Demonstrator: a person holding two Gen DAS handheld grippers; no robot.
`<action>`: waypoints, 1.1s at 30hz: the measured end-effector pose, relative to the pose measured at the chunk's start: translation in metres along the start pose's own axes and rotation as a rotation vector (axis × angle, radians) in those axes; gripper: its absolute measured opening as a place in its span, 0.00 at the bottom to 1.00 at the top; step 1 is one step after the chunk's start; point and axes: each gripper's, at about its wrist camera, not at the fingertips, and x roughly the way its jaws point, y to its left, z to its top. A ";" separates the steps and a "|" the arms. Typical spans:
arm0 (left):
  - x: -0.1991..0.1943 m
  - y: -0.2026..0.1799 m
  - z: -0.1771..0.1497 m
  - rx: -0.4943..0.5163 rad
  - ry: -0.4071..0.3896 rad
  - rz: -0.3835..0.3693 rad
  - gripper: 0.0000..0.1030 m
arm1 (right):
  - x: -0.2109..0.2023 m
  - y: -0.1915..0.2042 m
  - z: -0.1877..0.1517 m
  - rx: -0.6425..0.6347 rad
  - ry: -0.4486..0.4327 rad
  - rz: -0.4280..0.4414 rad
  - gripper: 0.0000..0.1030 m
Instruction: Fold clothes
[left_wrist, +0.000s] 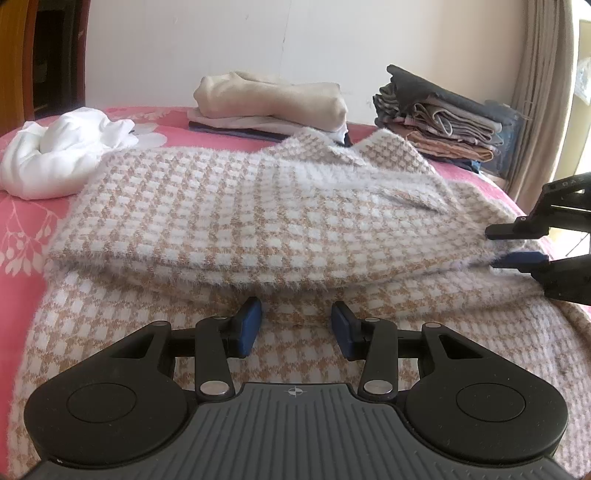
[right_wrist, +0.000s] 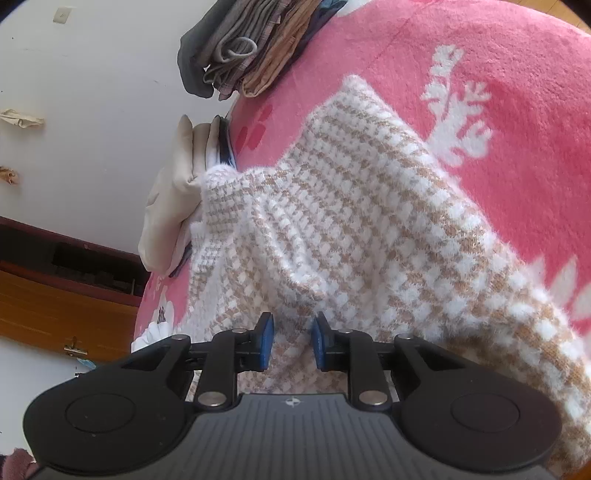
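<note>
- Left wrist view: fuzzy tan-and-white checked sweater (left_wrist: 236, 218) lies on the bed (left_wrist: 22, 229), which has a pink cover with white flower prints.
- Sweater's far part is folded over toward the camera; the doubled fold edge runs across the frame just beyond the left tool (left_wrist: 296, 326).
- Left tool's jaws are spread, blue pads apart, over the sweater's lower layer. Nothing is pinched between them.
- Right tool (left_wrist: 517, 245) comes in from the right edge, at the right end of the fold. Its two fingers sit one above the other, with a gap between them and the fuzzy edge of the fold at their tips. Whether the pads press the cloth cannot be told from this view.
- Right wrist view: right tool (right_wrist: 292, 341) has its blue pads apart with a narrow gap. Sweater (right_wrist: 332, 229) fabric shows through the gap and lies beneath, but the pads do not press on it.
- Crumpled white garment (left_wrist: 55, 155) lies on the bed to the left of the sweater.
- Folded pile with a cream piece on top (left_wrist: 269, 103) sits behind the sweater, near the wall.
- Taller folded stack of grey and tan clothes (left_wrist: 439, 118) stands at the far right, beside a curtain (left_wrist: 535, 92).
</note>
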 end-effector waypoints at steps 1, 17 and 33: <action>0.000 0.000 0.000 0.000 -0.003 0.001 0.41 | 0.001 -0.001 0.000 0.014 0.004 0.003 0.24; -0.001 -0.001 -0.005 -0.002 -0.019 0.006 0.41 | 0.003 -0.010 0.005 0.161 -0.042 0.023 0.25; -0.002 -0.001 -0.004 -0.004 -0.019 0.008 0.41 | -0.069 0.064 0.018 -0.187 -0.358 0.077 0.12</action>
